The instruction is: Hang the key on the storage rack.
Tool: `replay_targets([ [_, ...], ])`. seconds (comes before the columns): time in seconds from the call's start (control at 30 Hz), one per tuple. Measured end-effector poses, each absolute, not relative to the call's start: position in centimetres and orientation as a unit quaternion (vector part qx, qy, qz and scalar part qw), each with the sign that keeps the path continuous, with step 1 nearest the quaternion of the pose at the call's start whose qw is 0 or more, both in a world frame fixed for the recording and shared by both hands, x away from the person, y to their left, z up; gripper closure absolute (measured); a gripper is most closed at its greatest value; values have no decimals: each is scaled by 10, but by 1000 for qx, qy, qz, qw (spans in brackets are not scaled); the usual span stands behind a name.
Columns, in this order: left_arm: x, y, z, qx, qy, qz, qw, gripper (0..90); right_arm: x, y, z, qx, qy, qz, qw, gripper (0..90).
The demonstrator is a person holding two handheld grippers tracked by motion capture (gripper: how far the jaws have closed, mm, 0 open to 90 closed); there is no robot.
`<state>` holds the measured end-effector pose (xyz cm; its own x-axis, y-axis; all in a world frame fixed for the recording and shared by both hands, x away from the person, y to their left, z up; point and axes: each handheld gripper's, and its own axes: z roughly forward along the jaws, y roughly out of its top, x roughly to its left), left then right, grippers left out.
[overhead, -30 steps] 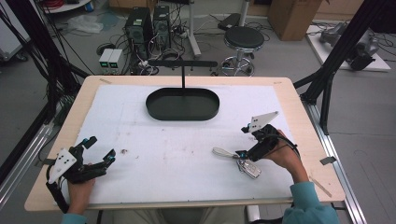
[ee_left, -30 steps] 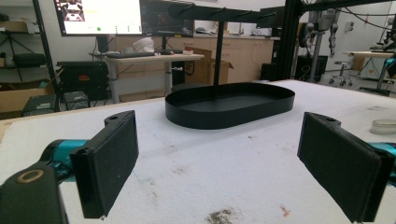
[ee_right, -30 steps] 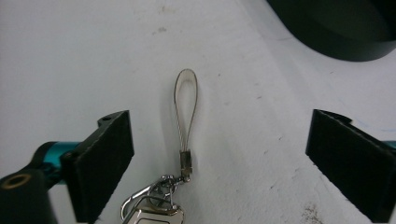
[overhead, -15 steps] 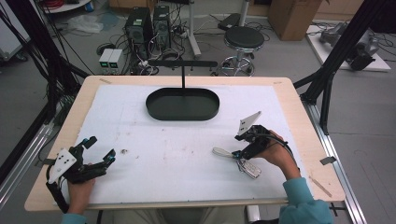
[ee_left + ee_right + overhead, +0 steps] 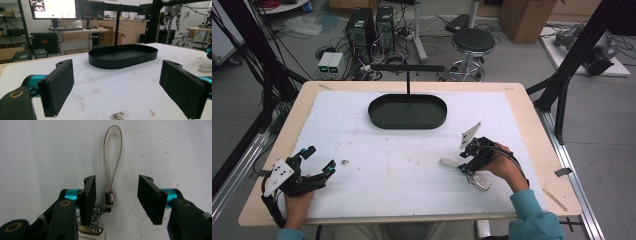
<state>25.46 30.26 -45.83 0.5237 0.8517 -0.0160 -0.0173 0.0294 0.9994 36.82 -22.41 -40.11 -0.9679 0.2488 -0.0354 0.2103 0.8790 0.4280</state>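
While tilted down, right tongs (image 5: 116, 200) straddle strap (image 5: 112, 157).

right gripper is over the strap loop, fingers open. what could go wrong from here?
1. The right gripper straddles the strap loop near its clasp; the thin strap lies flat on the white mat, so closing fingers may slide over it.
2. The left finger sits over the metal ring, so it could catch that instead.
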Motion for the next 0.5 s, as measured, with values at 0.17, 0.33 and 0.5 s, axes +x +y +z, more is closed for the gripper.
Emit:
replay_targets([
  [0.17, 255, 302, -458, 606, 343, 346, 629, 129, 368, -221, -404, 120, 972, 199, 37, 582],
  [0.33, 255, 302, -458, 606, 343, 347, 629, 129, 368, -217, -407, 114, 977, 177, 32, 653],
  [0.5, 255, 302, -458, 605, 344, 346, 629, 129, 368, -214, -408, 111, 979, 170, 31, 691],
])
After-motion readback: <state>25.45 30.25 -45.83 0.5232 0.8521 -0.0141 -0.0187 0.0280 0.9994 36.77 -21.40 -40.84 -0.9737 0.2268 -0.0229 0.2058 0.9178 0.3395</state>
